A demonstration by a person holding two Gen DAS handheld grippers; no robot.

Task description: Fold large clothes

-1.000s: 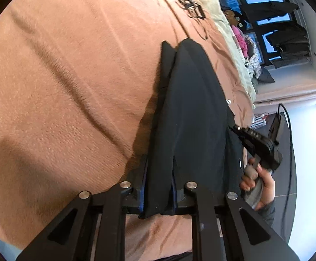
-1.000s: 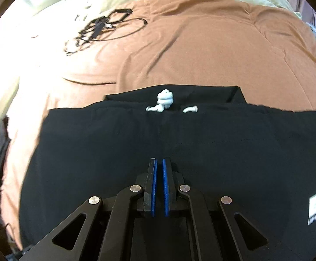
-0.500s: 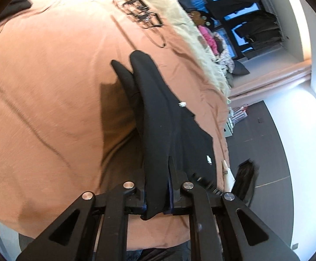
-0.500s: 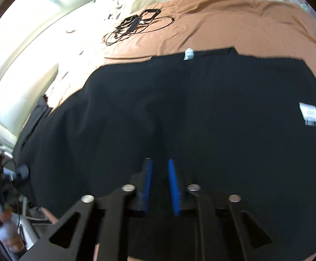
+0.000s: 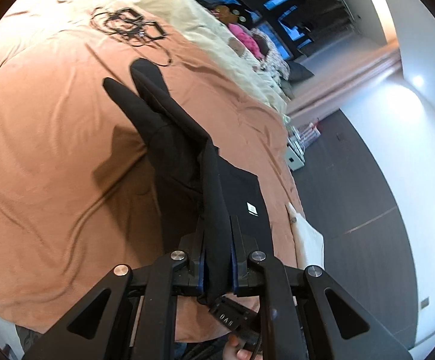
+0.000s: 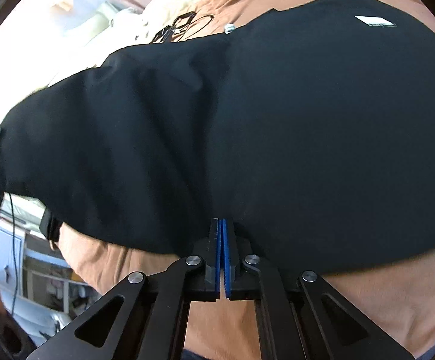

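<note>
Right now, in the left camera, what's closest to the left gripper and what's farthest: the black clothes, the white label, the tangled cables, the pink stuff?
1. Black clothes: clamped in the left gripper.
2. White label: just ahead, slightly right.
3. Tangled cables: far up the bed, left.
4. Pink stuff: beyond the bed, upper right.

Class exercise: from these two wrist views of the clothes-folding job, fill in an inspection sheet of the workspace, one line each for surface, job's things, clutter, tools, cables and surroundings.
Surface: bed with a rust-brown cover, creased; cream bedding beyond it.
Job's things: black garment, white label showing, partly lifted off the cover.
Clutter: colourful clothes pile at the far end.
Tools: left tool shut on a garment fold; right tool shut at the garment's near edge; whether cloth is pinched cannot be told.
Cables: black tangle on the cover, clear of the garment.
Surroundings: dark floor, white wall, windows.
</note>
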